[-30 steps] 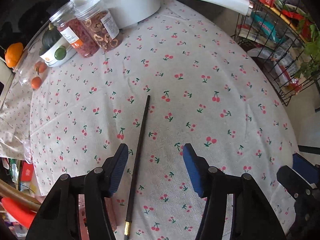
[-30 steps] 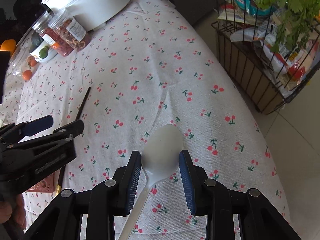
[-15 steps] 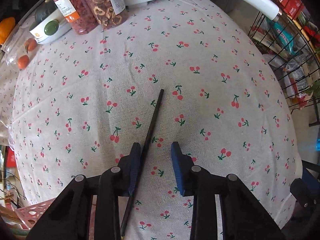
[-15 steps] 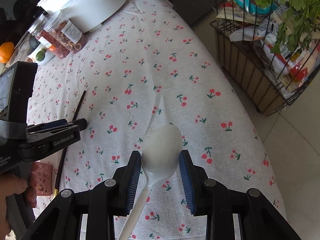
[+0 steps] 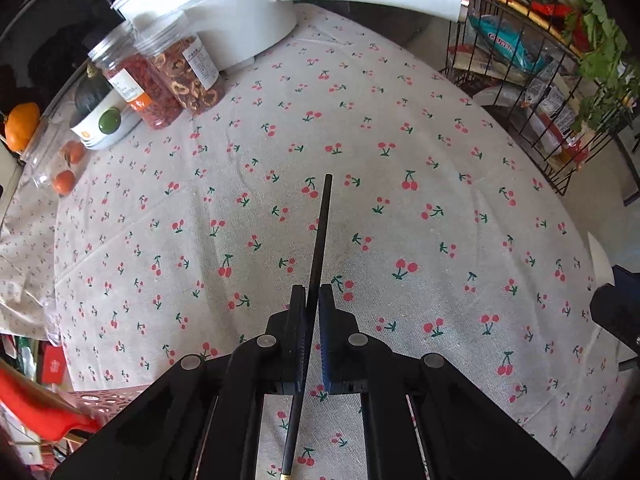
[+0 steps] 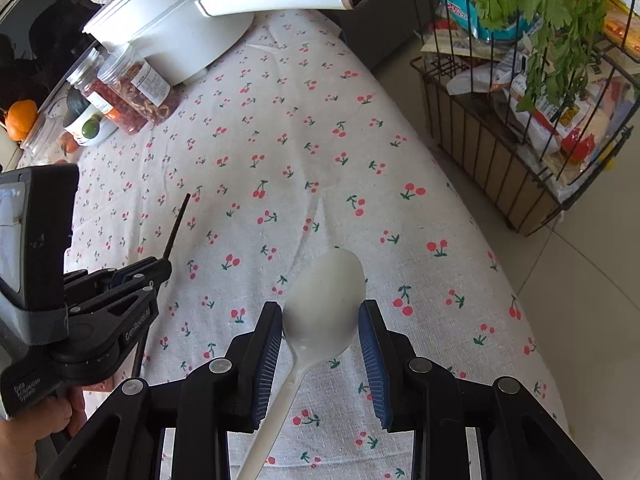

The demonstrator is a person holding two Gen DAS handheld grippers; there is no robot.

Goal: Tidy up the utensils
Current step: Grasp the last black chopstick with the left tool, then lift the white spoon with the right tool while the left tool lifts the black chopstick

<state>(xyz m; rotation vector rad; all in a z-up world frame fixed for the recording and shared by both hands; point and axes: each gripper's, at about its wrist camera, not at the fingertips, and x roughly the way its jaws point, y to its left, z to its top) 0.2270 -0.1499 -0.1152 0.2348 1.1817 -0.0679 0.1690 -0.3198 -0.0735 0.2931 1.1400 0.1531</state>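
Observation:
A black chopstick (image 5: 320, 240) with a gold end runs forward between the blue pads of my left gripper (image 5: 313, 294), which is shut on it just above the cherry-print tablecloth (image 5: 400, 140). The chopstick's tip also shows in the right wrist view (image 6: 176, 224), sticking out of the left gripper (image 6: 154, 270). My right gripper (image 6: 322, 312) is shut on a white plastic spoon (image 6: 326, 300), its bowl between the pads and its handle running back underneath.
A white pot with a long handle (image 5: 224, 12), two jars of dried food (image 5: 168, 76), a bowl (image 5: 104, 124) and oranges stand at the far left. A wire basket of groceries (image 5: 540, 80) stands right of the table. A pink perforated basket (image 5: 100, 400) sits at the near left.
My left gripper has closed on the black chopstick, which now points straight ahead between the pads. My right gripper still holds the spoon and has hardly moved.

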